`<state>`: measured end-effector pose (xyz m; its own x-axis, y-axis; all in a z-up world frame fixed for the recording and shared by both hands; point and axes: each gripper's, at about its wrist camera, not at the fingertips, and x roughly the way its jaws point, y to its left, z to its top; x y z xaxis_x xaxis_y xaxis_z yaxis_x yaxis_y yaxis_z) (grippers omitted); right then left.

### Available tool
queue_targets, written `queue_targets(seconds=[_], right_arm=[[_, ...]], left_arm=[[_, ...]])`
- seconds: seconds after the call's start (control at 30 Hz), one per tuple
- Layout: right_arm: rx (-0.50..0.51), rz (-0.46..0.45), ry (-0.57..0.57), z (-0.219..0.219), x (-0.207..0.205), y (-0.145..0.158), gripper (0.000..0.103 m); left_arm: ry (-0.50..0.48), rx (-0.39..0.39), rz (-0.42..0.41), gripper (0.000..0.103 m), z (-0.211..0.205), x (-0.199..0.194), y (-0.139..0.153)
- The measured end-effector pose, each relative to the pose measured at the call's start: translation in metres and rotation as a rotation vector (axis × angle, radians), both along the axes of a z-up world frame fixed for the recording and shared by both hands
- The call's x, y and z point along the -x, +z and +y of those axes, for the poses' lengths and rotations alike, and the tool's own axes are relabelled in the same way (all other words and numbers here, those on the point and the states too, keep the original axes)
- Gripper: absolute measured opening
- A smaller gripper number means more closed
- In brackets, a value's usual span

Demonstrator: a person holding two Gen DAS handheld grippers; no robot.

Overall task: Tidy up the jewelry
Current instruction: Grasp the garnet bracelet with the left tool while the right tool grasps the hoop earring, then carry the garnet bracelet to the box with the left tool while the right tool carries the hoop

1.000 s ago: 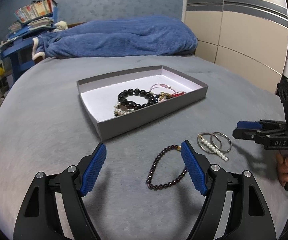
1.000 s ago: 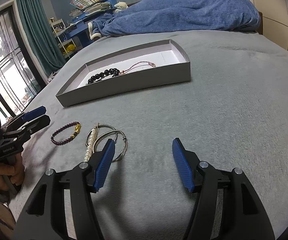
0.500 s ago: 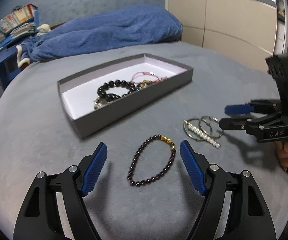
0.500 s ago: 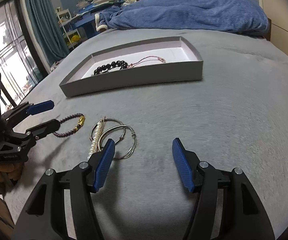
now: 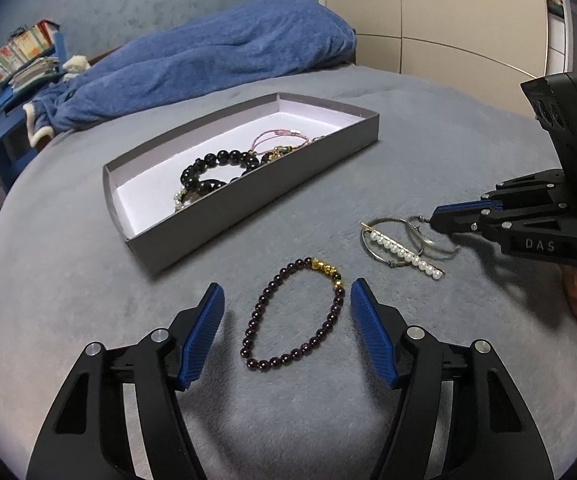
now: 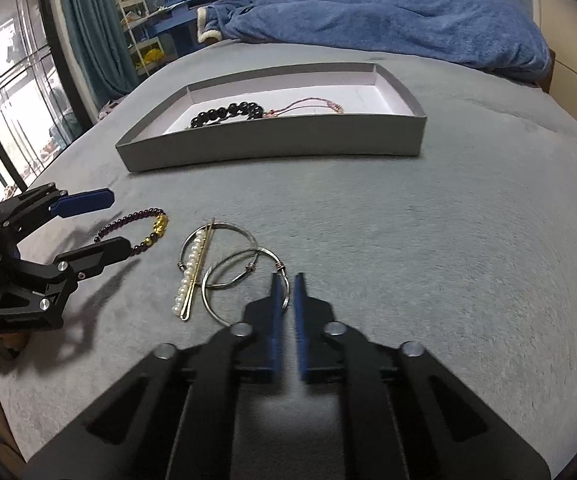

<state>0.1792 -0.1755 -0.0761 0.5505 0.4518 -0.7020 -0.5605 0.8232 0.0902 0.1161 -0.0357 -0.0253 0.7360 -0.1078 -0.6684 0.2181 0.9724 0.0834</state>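
Grey bed [image 5: 428, 420]: left tool [image 5: 284, 300] spread, closing around garnet-bead bracelet [image 5: 294, 316]; right tool [image 6: 286, 280] clenched on silver hoop [image 6: 244, 284].

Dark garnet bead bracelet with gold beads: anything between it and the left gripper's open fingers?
Nothing visible. The dark garnet bead bracelet lies flat on the grey blanket between the left gripper's closing fingers, untouched.

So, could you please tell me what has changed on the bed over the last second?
The right gripper has snapped shut at the rim of a silver hoop; whether it truly pinches the wire is unclear. The left gripper has moved to straddle the dark beaded bracelet, its jaws having just been closing, pads not yet touching. The pearl hair pin, the hoops and the grey box with its jewelry stayed put.
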Motion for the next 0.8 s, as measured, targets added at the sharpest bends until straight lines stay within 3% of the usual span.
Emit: queue_targets(seconds=[0.17,0.3,0.37,0.57,0.6,0.7,0.73,0.8], right_arm=[[-0.028,-0.027,-0.069,-0.012,-0.001,0.005,0.003],[-0.047,-0.020,-0.113,-0.021,-0.005,0.006,0.003],[-0.035,-0.014,-0.107,-0.018,-0.006,0.004,0.003],[-0.005,0.013,-0.097,-0.013,-0.010,-0.001,0.005],[-0.005,0.016,-0.097,-0.012,-0.011,-0.001,0.005],[-0.004,0.030,-0.095,-0.012,-0.013,-0.003,0.005],[-0.006,0.031,-0.095,-0.012,-0.013,-0.003,0.005],[-0.013,0.032,-0.091,-0.013,-0.013,-0.003,0.005]], left_arm=[[-0.005,-0.002,-0.012,0.066,-0.001,0.001,0.002],[-0.025,-0.005,-0.013,0.056,-0.004,0.002,0.001],[-0.038,-0.008,-0.003,0.050,-0.006,0.002,0.000],[-0.048,-0.046,0.063,0.047,-0.012,-0.007,-0.010],[-0.048,-0.053,0.070,0.045,-0.013,-0.008,-0.011],[-0.051,-0.065,0.077,0.024,-0.016,-0.009,-0.013],[-0.052,-0.064,0.076,0.013,-0.016,-0.008,-0.013],[-0.042,-0.058,0.074,0.007,-0.014,-0.009,-0.013]])
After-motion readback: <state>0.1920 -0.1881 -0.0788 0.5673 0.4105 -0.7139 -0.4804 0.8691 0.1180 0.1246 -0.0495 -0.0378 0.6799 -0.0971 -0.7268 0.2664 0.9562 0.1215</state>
